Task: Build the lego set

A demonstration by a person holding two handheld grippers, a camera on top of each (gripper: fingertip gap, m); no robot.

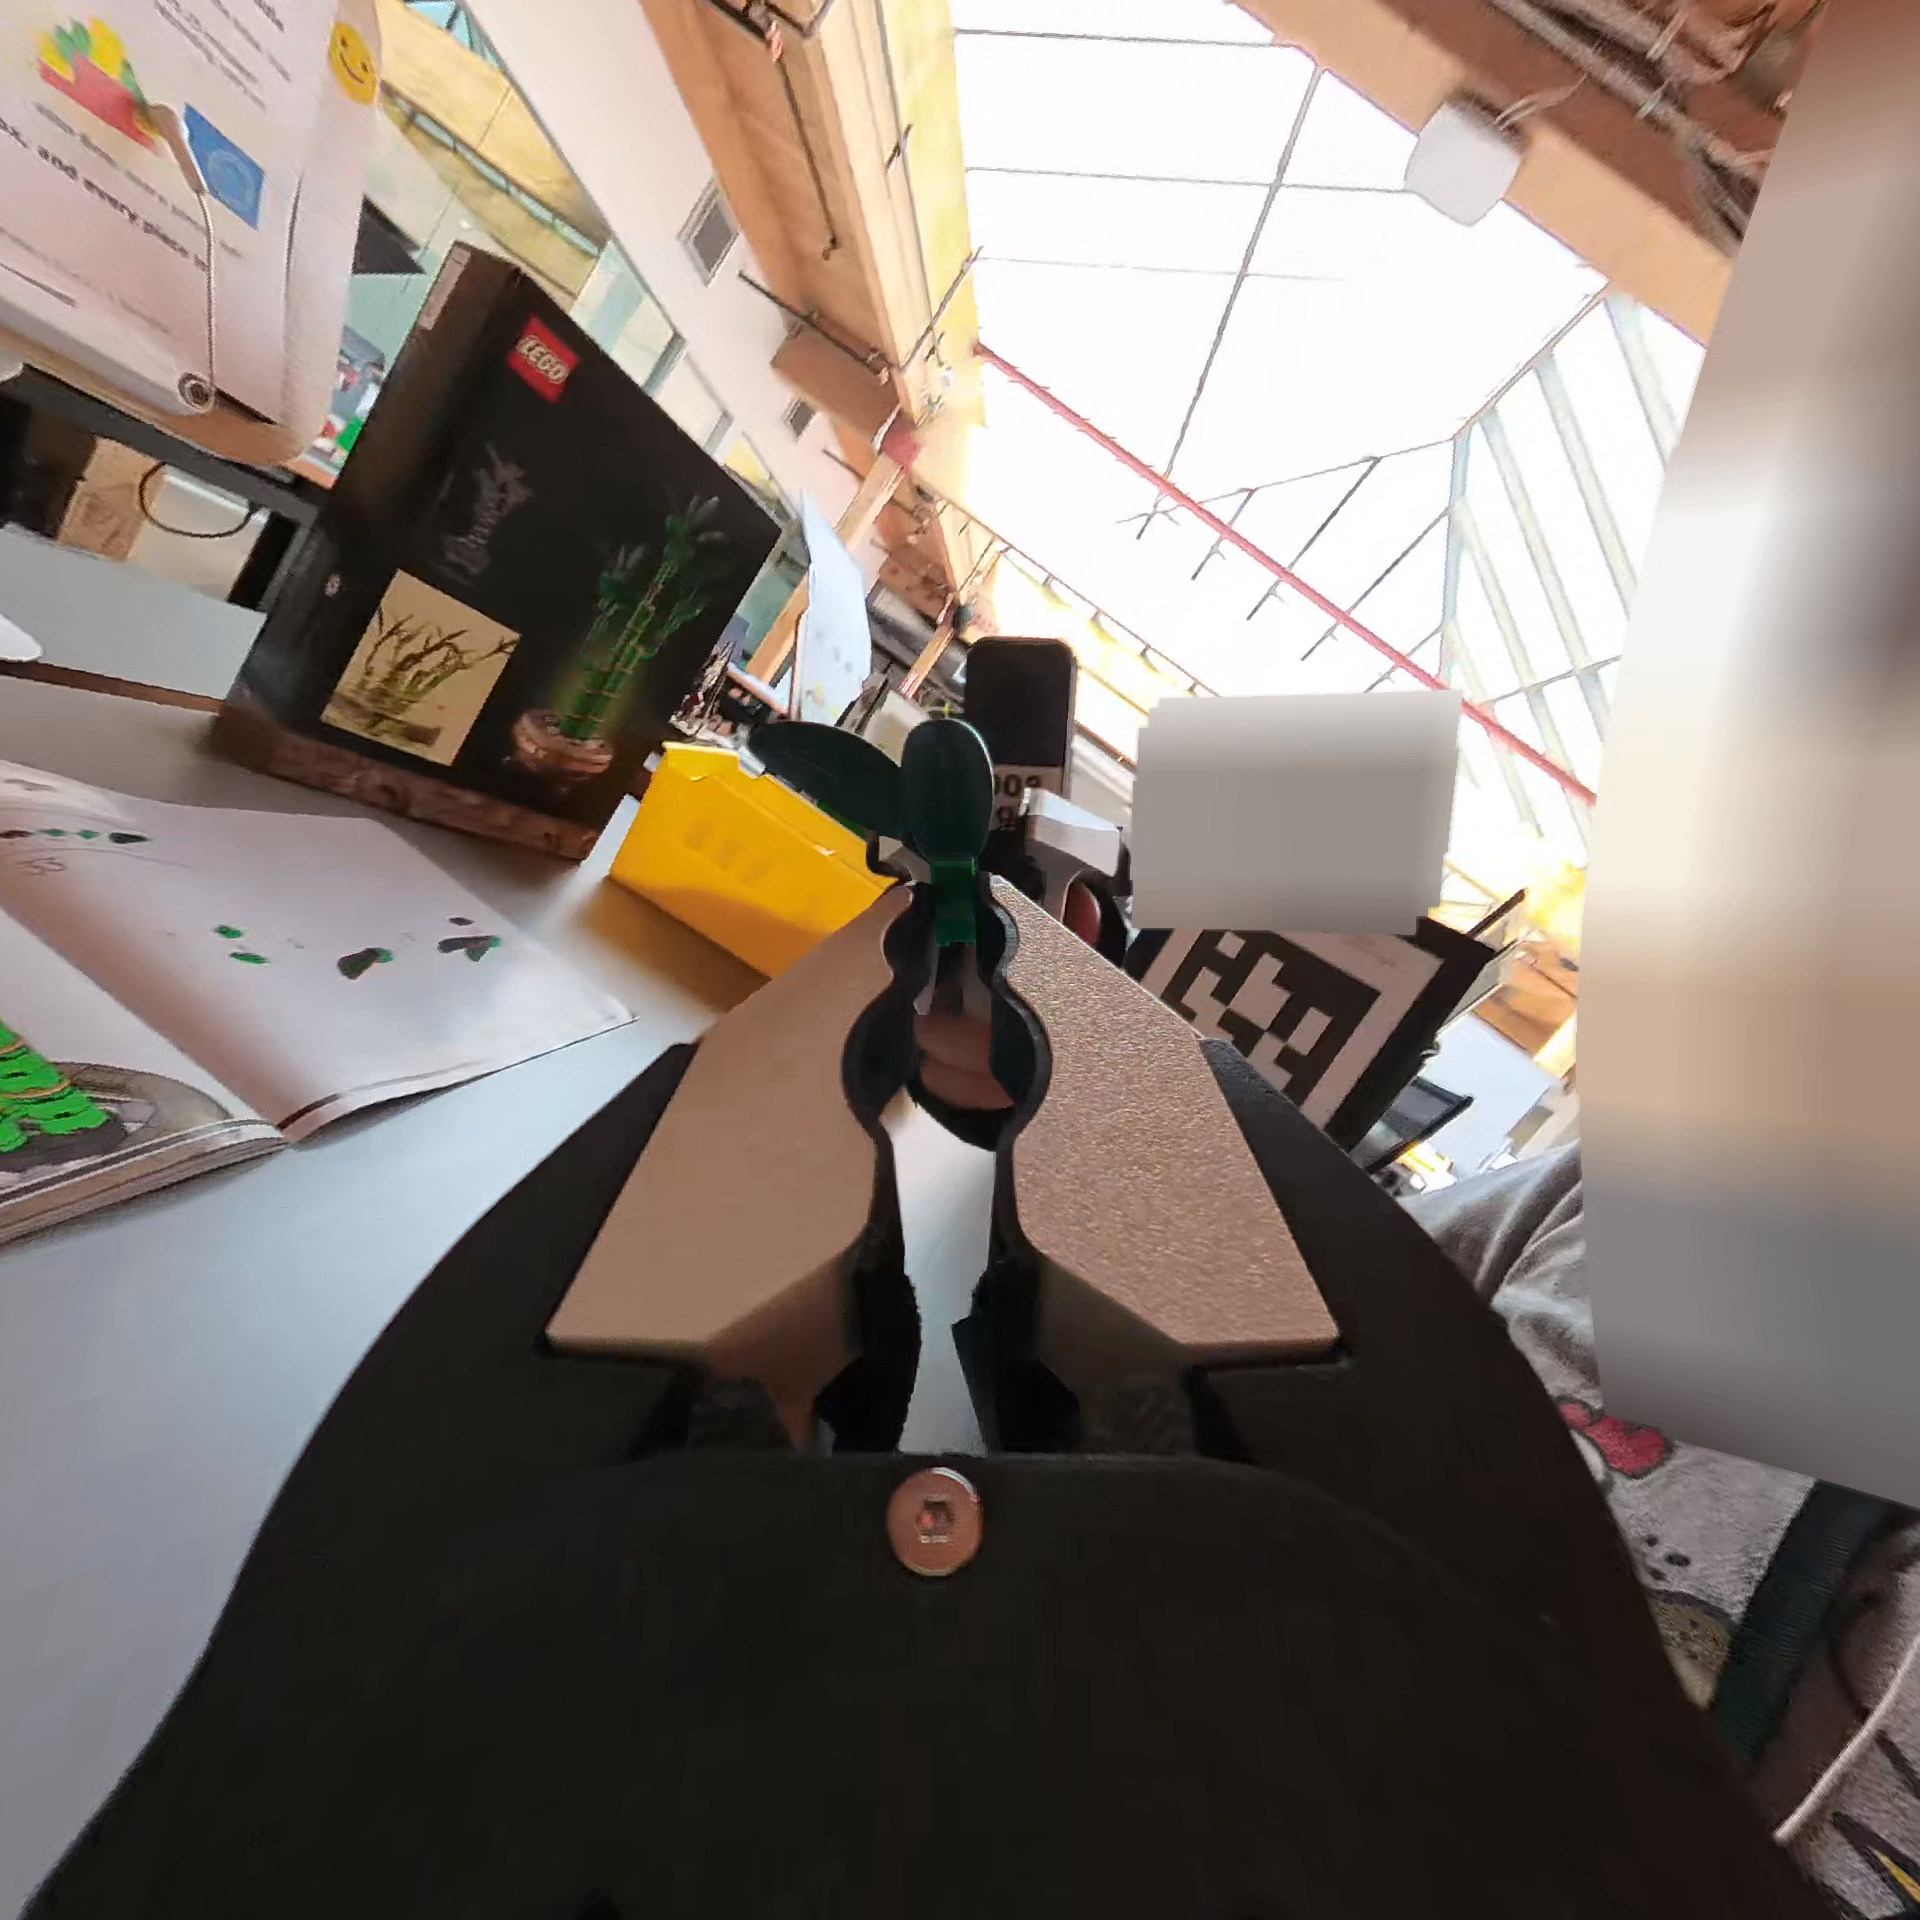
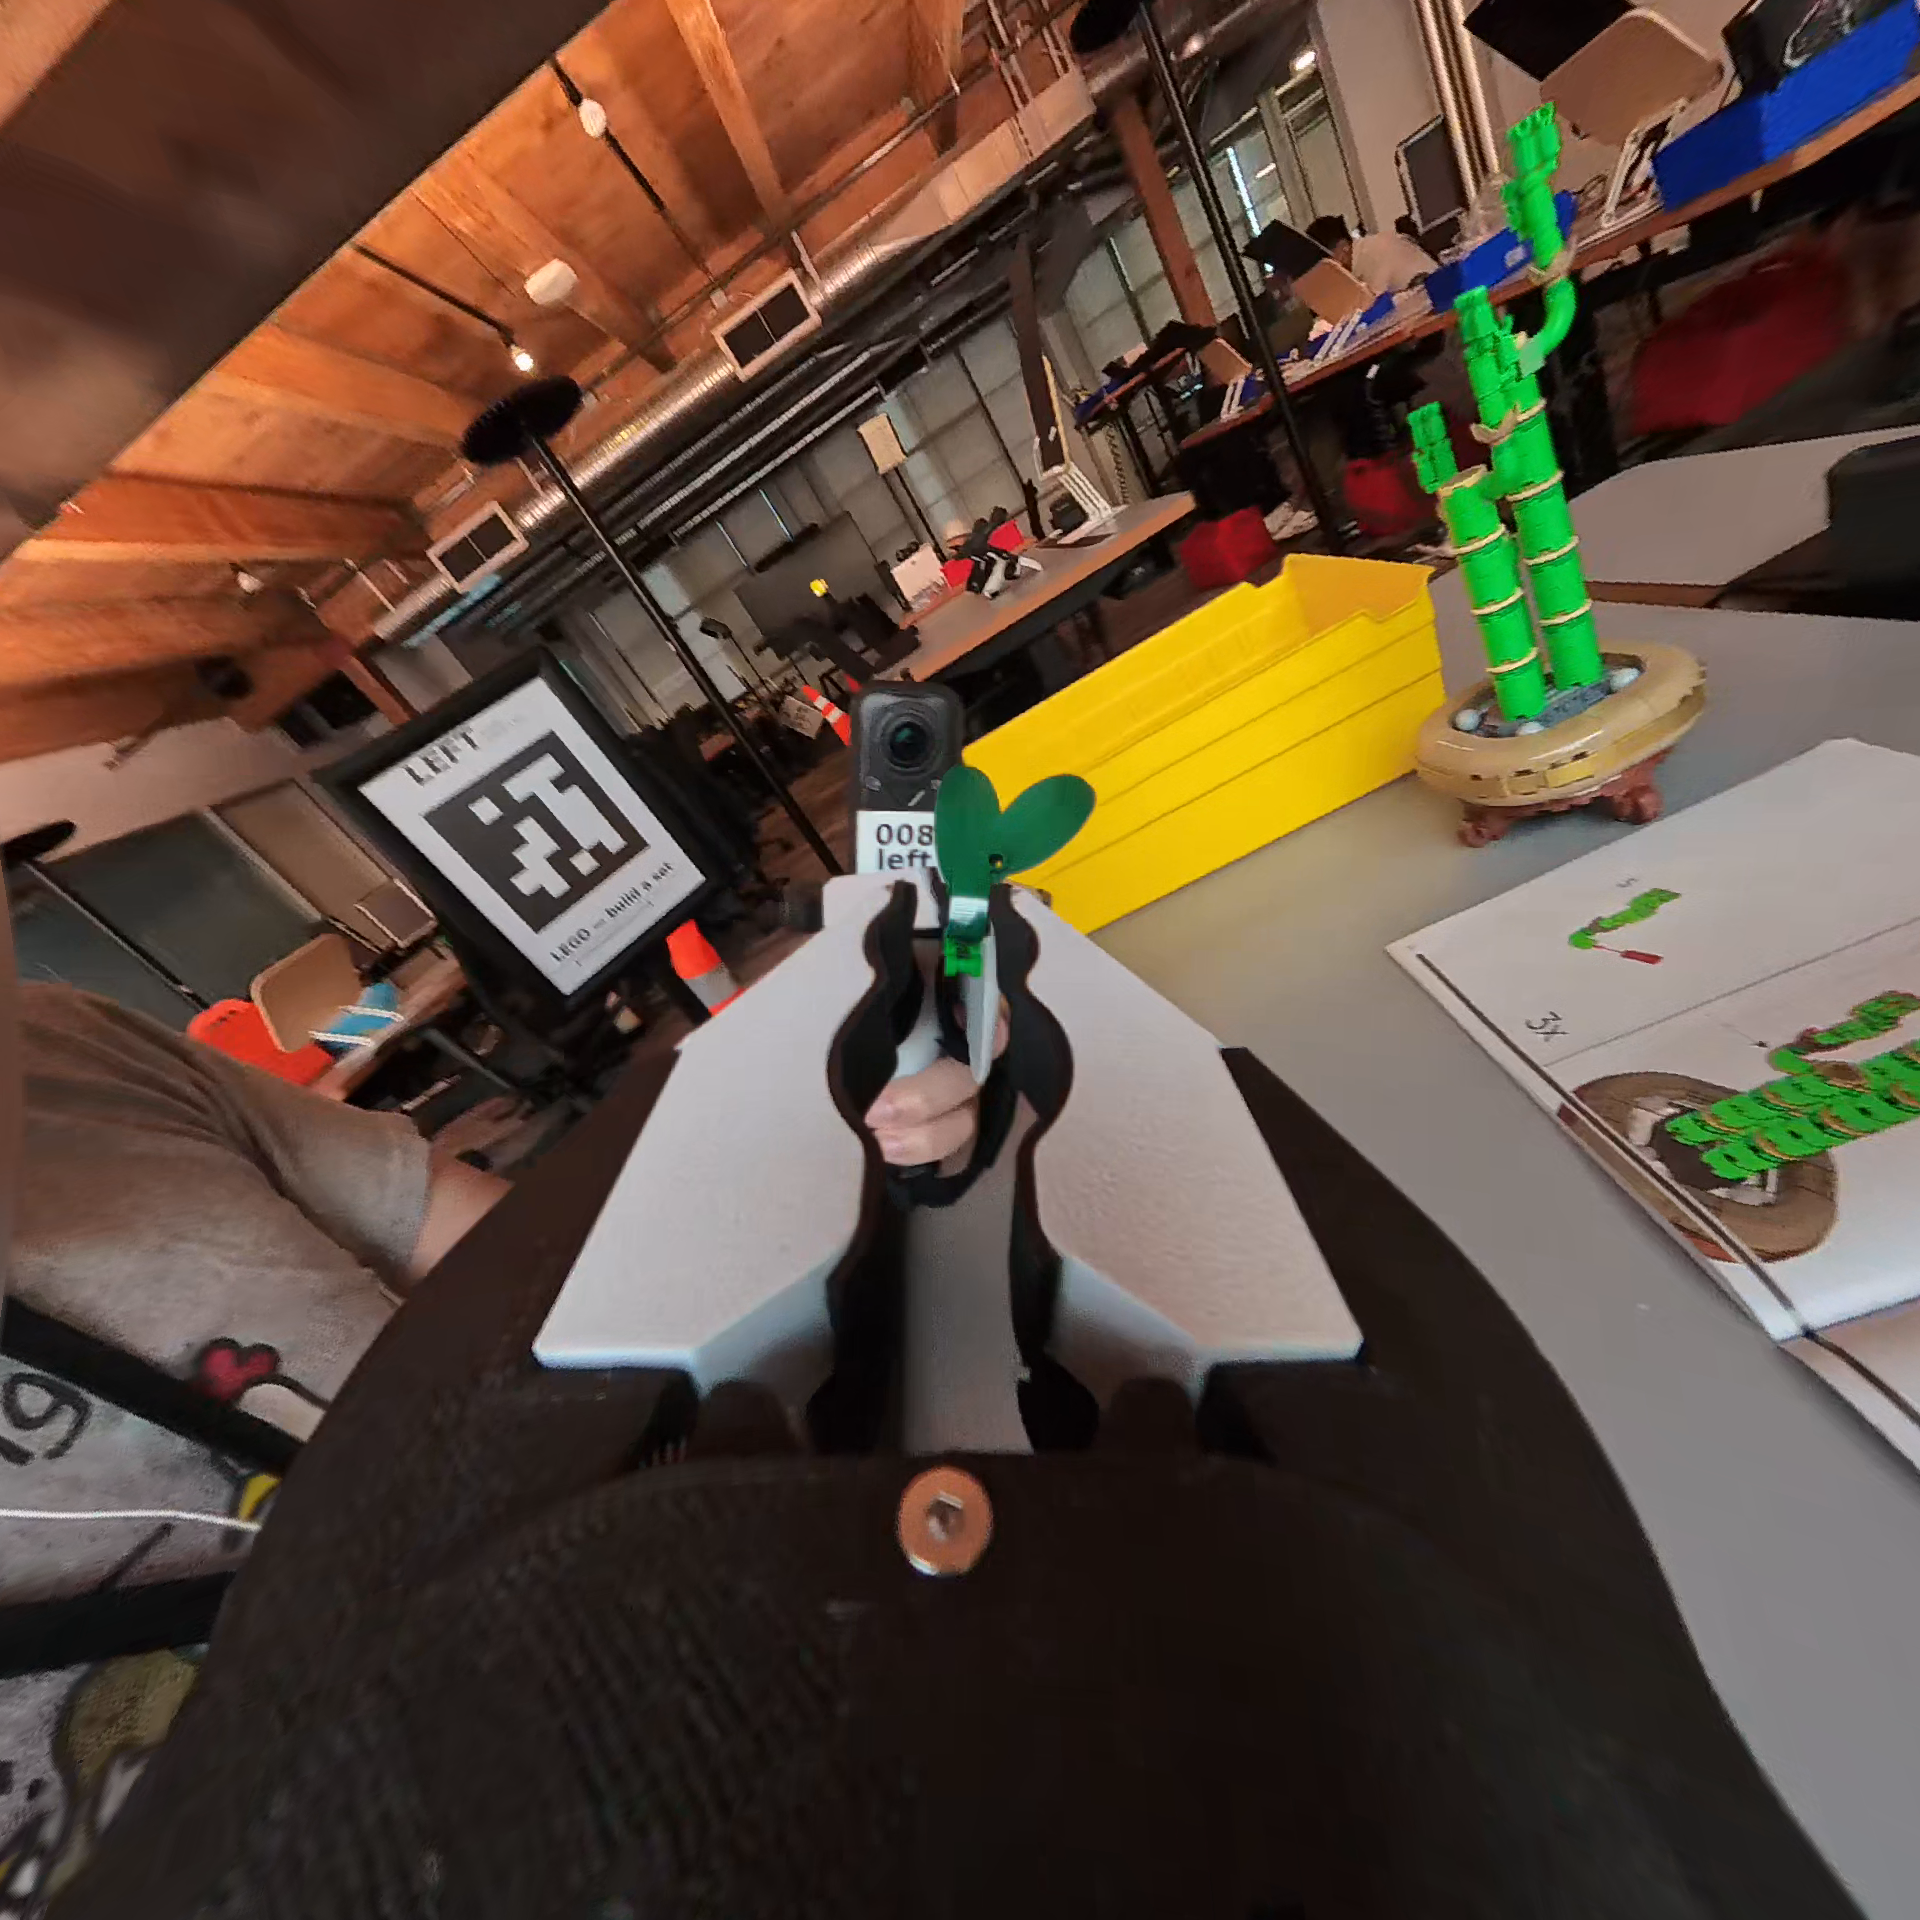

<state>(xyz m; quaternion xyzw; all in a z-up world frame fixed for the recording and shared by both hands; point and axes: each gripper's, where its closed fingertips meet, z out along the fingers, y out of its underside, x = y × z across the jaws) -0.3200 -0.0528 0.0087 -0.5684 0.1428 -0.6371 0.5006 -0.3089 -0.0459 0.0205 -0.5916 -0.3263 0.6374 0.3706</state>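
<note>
A small green leaf piece point(image 1: 948, 831) is held up in the air above the grey table point(image 1: 312, 1403), between the two grippers, which face each other tip to tip. In the left wrist view the left gripper point(image 1: 951, 925) is seen nearly closed, its jaws pinched on the stem of the leaf piece, two dark leaves fanning out above the tips. In the right wrist view the right gripper point(image 2: 961, 935) is likewise nearly closed around the same leaf piece point(image 2: 987, 831), at the bright green clip on its stem; which gripper bears the load cannot be told. Behind the tips a hand point(image 2: 920, 1122) is seen on the other gripper's handle, with its camera point(image 2: 906, 743) above. The part-built bamboo model point(image 2: 1527, 582) is seen standing upright on the table, in its tan round base, well apart from the grippers, far right in the right view. A yellow bin point(image 2: 1226, 727) is placed just beside the model. An open instruction booklet point(image 1: 260, 956) is laid flat on the table. The set's box point(image 1: 520, 561) is stood upright behind the booklet, near the bin point(image 1: 738, 862). A marker board point(image 2: 540, 831) is seen behind the left gripper.
</note>
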